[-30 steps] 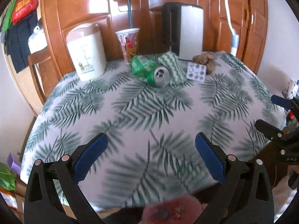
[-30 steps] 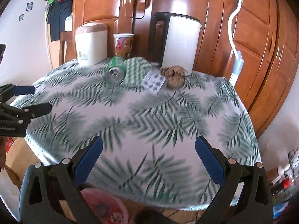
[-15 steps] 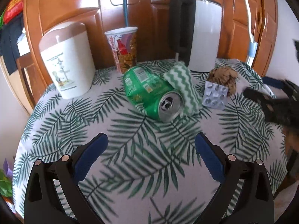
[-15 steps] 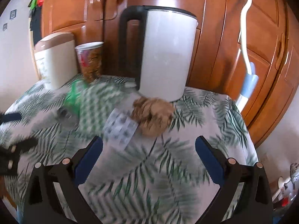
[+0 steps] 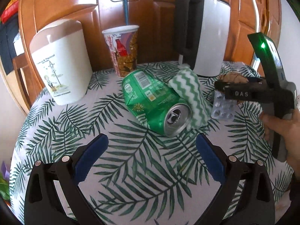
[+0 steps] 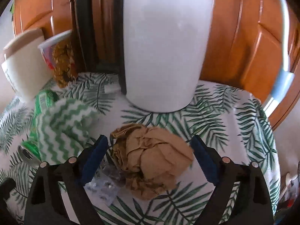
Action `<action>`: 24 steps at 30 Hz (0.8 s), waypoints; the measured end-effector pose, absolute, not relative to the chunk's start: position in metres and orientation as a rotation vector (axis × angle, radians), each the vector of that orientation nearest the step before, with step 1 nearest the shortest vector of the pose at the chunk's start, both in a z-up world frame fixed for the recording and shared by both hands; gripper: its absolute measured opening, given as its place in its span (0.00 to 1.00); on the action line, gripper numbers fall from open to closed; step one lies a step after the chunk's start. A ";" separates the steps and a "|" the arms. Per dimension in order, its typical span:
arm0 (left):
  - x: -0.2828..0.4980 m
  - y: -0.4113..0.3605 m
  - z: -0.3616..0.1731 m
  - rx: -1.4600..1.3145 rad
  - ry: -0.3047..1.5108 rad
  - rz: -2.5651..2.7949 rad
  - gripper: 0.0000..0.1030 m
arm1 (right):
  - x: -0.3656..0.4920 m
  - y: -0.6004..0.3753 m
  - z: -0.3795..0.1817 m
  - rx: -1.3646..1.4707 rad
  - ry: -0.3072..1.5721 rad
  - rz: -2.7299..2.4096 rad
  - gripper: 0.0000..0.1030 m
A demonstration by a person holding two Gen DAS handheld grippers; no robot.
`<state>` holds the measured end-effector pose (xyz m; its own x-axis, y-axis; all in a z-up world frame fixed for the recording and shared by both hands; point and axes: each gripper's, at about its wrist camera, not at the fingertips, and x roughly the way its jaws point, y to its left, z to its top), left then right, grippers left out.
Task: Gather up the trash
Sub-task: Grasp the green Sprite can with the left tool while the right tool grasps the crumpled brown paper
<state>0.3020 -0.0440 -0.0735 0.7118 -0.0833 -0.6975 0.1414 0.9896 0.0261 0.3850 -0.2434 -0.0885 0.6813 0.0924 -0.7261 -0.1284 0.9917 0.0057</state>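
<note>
"What was the right claw (image 6: 149,156) doing?"

"Its two blue fingers (image 6: 94,158) were wide apart. A ball of crumpled brown paper (image 6: 151,159) sat right between them on the leafy tablecloth (image 6: 215,112). It was hard to see if the fingers touched the paper."

"And what was close by?"

"A sheet of pills (image 6: 102,187) lay just beside the paper, partly under the left finger. A green and white cloth (image 6: 61,127) was a bit further left. A big white kettle (image 6: 165,43) stood behind the paper."

"What about the left claw (image 5: 150,156)?"

"It was open too, with nothing in it. It hung over the tablecloth (image 5: 131,178), near a dented green can (image 5: 155,105). The can lay on its side with its open top facing the claw."

"What else was on the table?"

"The cloth (image 5: 189,91) leaned on the can. Behind them stood a paper cup (image 5: 123,50) and a white bin (image 5: 60,61). The person's hand (image 5: 285,131) held the right claw over the pills (image 5: 222,107)."
</note>
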 end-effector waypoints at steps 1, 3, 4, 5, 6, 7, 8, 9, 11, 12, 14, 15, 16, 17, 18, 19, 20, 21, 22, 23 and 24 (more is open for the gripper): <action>0.304 -0.045 -0.074 0.078 0.768 -0.125 0.94 | 0.385 -0.243 -0.089 -0.041 0.817 0.128 0.79; 0.310 -0.047 -0.075 0.075 0.766 -0.125 0.94 | 0.386 -0.245 -0.092 -0.062 0.822 0.124 0.68; 0.314 -0.049 -0.076 0.071 0.767 -0.123 0.94 | 0.386 -0.247 -0.092 -0.059 0.820 0.126 0.68; 0.317 -0.050 -0.076 0.065 0.767 -0.122 0.94 | 0.384 -0.250 -0.093 -0.052 0.816 0.133 0.68; 0.322 -0.053 -0.075 0.057 0.764 -0.126 0.94 | 0.383 -0.251 -0.094 -0.052 0.812 0.134 0.68; 0.325 -0.054 -0.075 0.056 0.761 -0.124 0.94 | 0.379 -0.254 -0.094 -0.055 0.806 0.123 0.68; 0.331 -0.057 -0.075 0.059 0.759 -0.115 0.94 | 0.379 -0.255 -0.095 -0.050 0.805 0.122 0.68; 0.336 -0.059 -0.075 0.059 0.762 -0.110 0.94 | 0.379 -0.256 -0.094 -0.045 0.806 0.124 0.68; 0.346 -0.062 -0.076 0.060 0.772 -0.100 0.94 | 0.379 -0.256 -0.095 -0.048 0.807 0.122 0.68; 0.351 -0.064 -0.079 0.071 0.779 -0.090 0.94 | 0.380 -0.255 -0.095 -0.053 0.805 0.118 0.68; 0.360 -0.066 -0.085 0.085 0.801 -0.082 0.94 | 0.380 -0.256 -0.093 -0.055 0.803 0.117 0.68; 0.364 -0.065 -0.088 0.087 0.814 -0.074 0.94 | 0.380 -0.257 -0.092 -0.053 0.804 0.117 0.68; 0.365 -0.063 -0.090 0.088 0.818 -0.067 0.94 | 0.381 -0.258 -0.092 -0.052 0.805 0.117 0.68; 0.366 -0.058 -0.092 0.086 0.825 -0.057 0.94 | 0.383 -0.256 -0.092 -0.052 0.806 0.118 0.68; 0.366 -0.054 -0.091 0.084 0.823 -0.052 0.94 | 0.382 -0.257 -0.091 -0.052 0.806 0.118 0.68; 0.366 -0.048 -0.090 0.087 0.817 -0.041 0.94 | 0.383 -0.257 -0.092 -0.052 0.806 0.118 0.68; 0.366 -0.039 -0.090 0.092 0.815 -0.011 0.94 | 0.383 -0.257 -0.092 -0.052 0.806 0.118 0.68; 0.366 -0.031 -0.091 0.085 0.820 0.003 0.94 | 0.383 -0.256 -0.092 -0.053 0.806 0.118 0.68; 0.367 -0.021 -0.092 0.066 0.826 0.010 0.94 | 0.382 -0.256 -0.092 -0.056 0.805 0.117 0.68; 0.367 -0.012 -0.092 0.049 0.830 0.011 0.94 | 0.382 -0.256 -0.092 -0.060 0.803 0.116 0.68; 0.368 -0.004 -0.092 0.033 0.836 0.007 0.94 | 0.381 -0.257 -0.091 -0.061 0.802 0.114 0.68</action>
<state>0.3683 -0.0040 -0.0924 0.6702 0.0190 -0.7420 0.0069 0.9995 0.0318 0.3809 -0.2568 -0.0911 0.6895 0.0790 -0.7200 -0.1255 0.9920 -0.0114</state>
